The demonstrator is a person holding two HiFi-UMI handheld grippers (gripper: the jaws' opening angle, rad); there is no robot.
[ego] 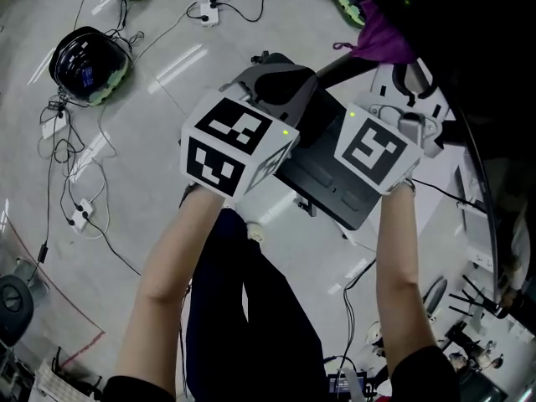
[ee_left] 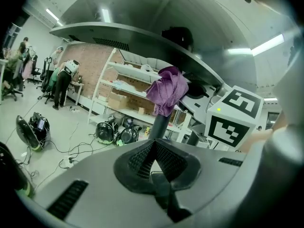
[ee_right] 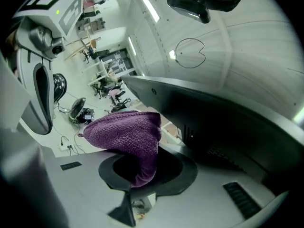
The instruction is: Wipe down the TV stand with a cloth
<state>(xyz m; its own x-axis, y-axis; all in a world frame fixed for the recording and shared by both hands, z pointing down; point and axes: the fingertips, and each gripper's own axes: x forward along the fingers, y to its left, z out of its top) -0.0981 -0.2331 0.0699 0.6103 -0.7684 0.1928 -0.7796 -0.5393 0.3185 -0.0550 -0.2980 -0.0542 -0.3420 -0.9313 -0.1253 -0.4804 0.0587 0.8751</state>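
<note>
My right gripper [ego: 368, 47] is shut on a purple cloth [ego: 381, 36], which hangs bunched over its jaws [ee_right: 135, 170] in the right gripper view as a purple cloth [ee_right: 126, 134]. Just beyond it runs the dark, flat edge of a large screen [ee_right: 213, 127] on its stand; the stand's own surface is hard to make out. My left gripper [ego: 270, 64] is held beside the right one, jaws shut with nothing between them [ee_left: 153, 148]. From the left gripper view the cloth [ee_left: 166, 91] shows on the right gripper's tip, below the screen's long grey edge [ee_left: 142, 42].
The pale floor below carries loose cables, a power strip [ego: 207, 8] and a black helmet-like unit [ego: 84, 57]. Open shelving [ee_left: 128, 94] with boxes stands behind, and people work at the far left [ee_left: 61, 82]. My dark-trousered legs [ego: 251, 308] fill the lower middle.
</note>
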